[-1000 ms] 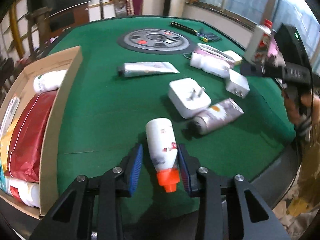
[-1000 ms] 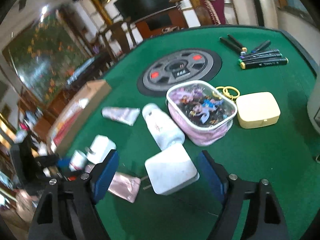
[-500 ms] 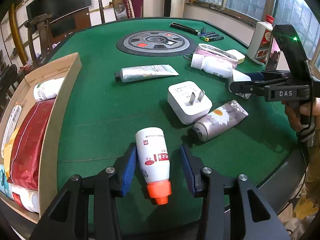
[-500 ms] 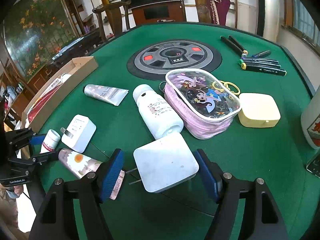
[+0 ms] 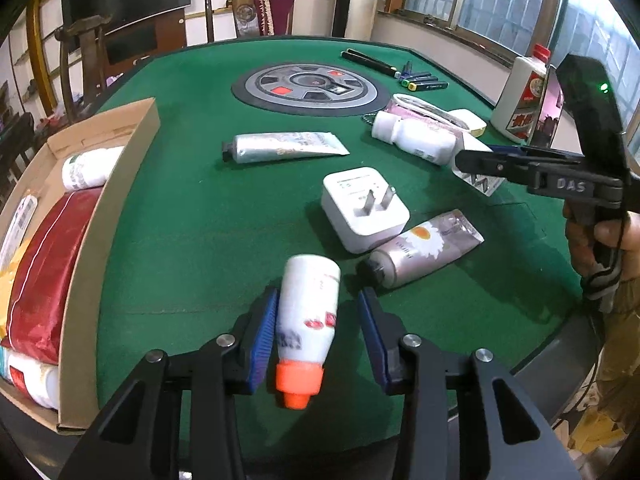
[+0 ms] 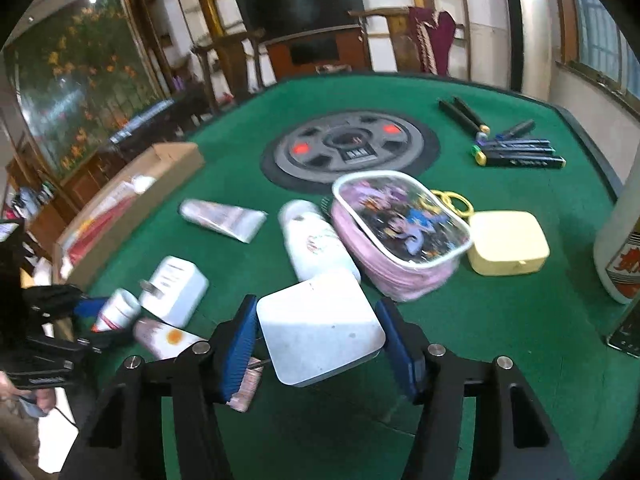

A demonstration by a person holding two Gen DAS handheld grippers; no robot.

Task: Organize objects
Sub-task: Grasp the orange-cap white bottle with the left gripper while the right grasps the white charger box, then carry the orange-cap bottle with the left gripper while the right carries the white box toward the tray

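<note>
The left gripper (image 5: 317, 293) points steeply down at the near edge of the green table (image 5: 192, 220) and straddles the small white bottle with the orange cap (image 5: 308, 312). The bottle's long axis runs almost straight along the fingers, cap toward the camera and base away, leaning a little to the right. The left pad sits against its side, but a strip of green shows before the right pad, so the jaws stand slightly apart around it, not clamped. The right gripper (image 6: 316, 302) works further right on the table, and its jaws have just been closing around the white square charger (image 6: 320, 332). Both blue pads now seem to meet the charger's opposite edges, so I judge it clamped on the flat block, whose 2 prongs poke out toward the left pad. The cardboard box (image 5: 80, 280) lies along the table's left edge, already holding several bottles and a red pack. It is just to the left of the left gripper and well apart from the right one. The coming move probably turns on that: the bottle needs a short sideways carry once the pads truly bite, while the charger must cross over the other plug (image 5: 364, 212) and the daisy tube (image 5: 420, 252).
</note>
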